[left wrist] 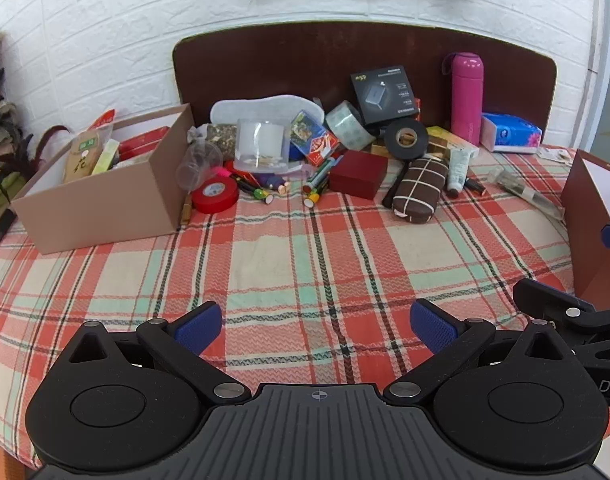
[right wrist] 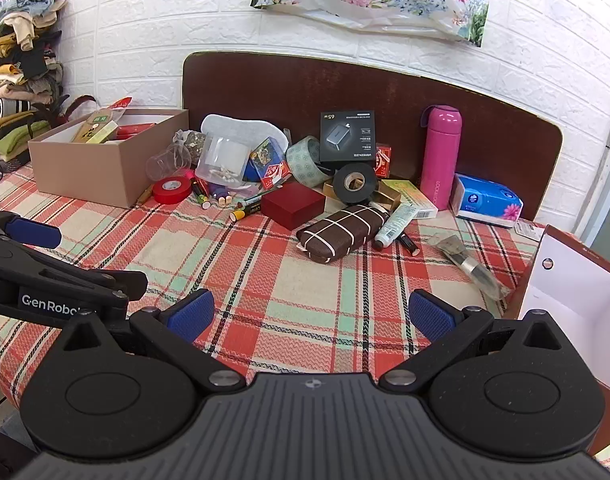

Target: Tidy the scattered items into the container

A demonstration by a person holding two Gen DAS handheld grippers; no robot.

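Observation:
A heap of scattered items lies at the back of the plaid-covered table (left wrist: 305,248): red tape roll (left wrist: 215,195), black tape roll (left wrist: 406,138), dark red box (left wrist: 358,173), brown checked case (left wrist: 419,189), pink bottle (left wrist: 467,98), markers (left wrist: 317,188). A brown cardboard box (left wrist: 101,196) with several items inside stands at the left; it also shows in the right wrist view (right wrist: 105,168). My left gripper (left wrist: 316,330) is open and empty above the front of the table. My right gripper (right wrist: 311,316) is open and empty, beside it.
A second open box (right wrist: 573,312) with a white inside stands at the right edge. A blue tissue pack (right wrist: 487,200) and a wrapped brush (right wrist: 469,266) lie near it. A dark wooden board (right wrist: 385,92) backs the table. Folded clothes (right wrist: 17,72) are piled at far left.

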